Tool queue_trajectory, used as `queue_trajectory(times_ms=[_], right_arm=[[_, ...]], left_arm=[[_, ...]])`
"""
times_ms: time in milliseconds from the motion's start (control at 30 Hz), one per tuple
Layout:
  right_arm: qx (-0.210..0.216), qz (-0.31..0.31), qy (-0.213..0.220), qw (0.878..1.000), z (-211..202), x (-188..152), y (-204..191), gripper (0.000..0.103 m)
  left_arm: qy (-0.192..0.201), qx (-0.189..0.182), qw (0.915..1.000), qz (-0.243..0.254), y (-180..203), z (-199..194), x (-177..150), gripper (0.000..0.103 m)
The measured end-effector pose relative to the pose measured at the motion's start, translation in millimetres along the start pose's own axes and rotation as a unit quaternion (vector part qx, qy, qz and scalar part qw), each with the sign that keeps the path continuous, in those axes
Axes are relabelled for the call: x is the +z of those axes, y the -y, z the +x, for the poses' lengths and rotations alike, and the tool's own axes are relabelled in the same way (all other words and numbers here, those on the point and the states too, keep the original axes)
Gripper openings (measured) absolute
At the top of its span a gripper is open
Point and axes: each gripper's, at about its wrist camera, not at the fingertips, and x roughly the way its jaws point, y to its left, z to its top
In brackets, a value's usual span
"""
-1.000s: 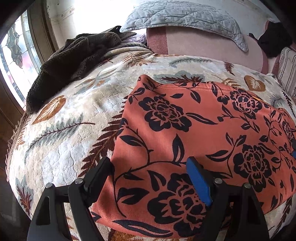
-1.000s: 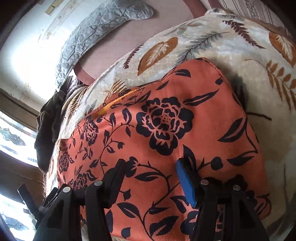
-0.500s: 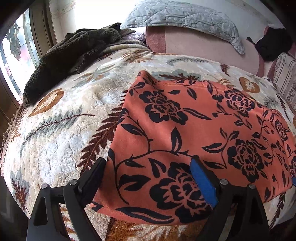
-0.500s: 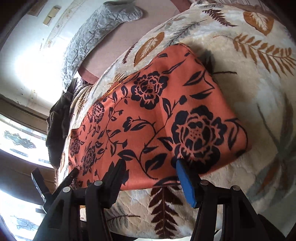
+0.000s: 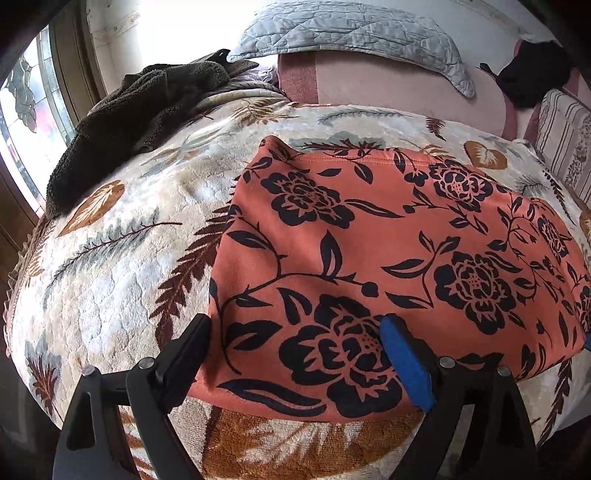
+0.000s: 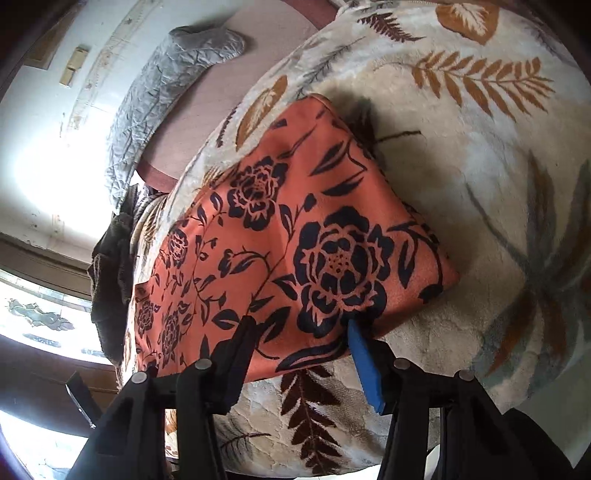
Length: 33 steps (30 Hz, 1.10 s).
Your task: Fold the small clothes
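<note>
Left wrist view: the left gripper (image 5: 295, 334) has its jaws spread wide, nothing clamped between them. The orange floral garment (image 5: 388, 258) lies flat on the leaf-print blanket (image 5: 110, 266), directly ahead of the fingers. Its near-left corner sits in the gap between them; the black finger (image 5: 192, 343) stands at the left edge of the cloth, the blue-padded finger (image 5: 404, 360) over the cloth near its front edge. Whether either touches the fabric cannot be told. The long axis runs left to right across the view, with a stitched hem along the far edge. Fabric is salmon-orange with black roses, vines and leaves; smooth, few wrinkles. A dark brown towel (image 5: 122, 122) lies heaped at far left, and a grey quilted pillow (image 5: 351, 33) rests beyond the blanket.

Right wrist view: the right gripper (image 6: 299, 332) is likewise spread apart and holds nothing. The garment (image 6: 295, 240) lies just ahead, its near edge crossing the gap between the fingers; the blue pad (image 6: 365, 365) is near its right corner. The cloth extends away up-left in this tilted view, with the right edge thick as if doubled. The same blanket (image 6: 498, 184) lies under it.
</note>
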Motion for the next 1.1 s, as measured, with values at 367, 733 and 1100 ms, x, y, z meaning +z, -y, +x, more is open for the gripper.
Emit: queue_trajectory(times_ms=[367, 733, 1100], right_arm=[[0.039, -0.034, 0.032, 0.998, -2, 1, -25, 0.055], [0.017, -0.047, -0.004, 0.999, 32, -9, -39, 0.056], [0.027, -0.060, 0.011, 0.998, 23, -13, -36, 0.055]], left_arm=[[0.033, -0.003, 0.9993, -0.014, -8, -15, 4, 0.092], [0.037, 0.000, 0.9991, -0.019, -12, -14, 8, 0.092], [0.044, -0.001, 0.9987, -0.024, -13, -15, 9, 0.092]])
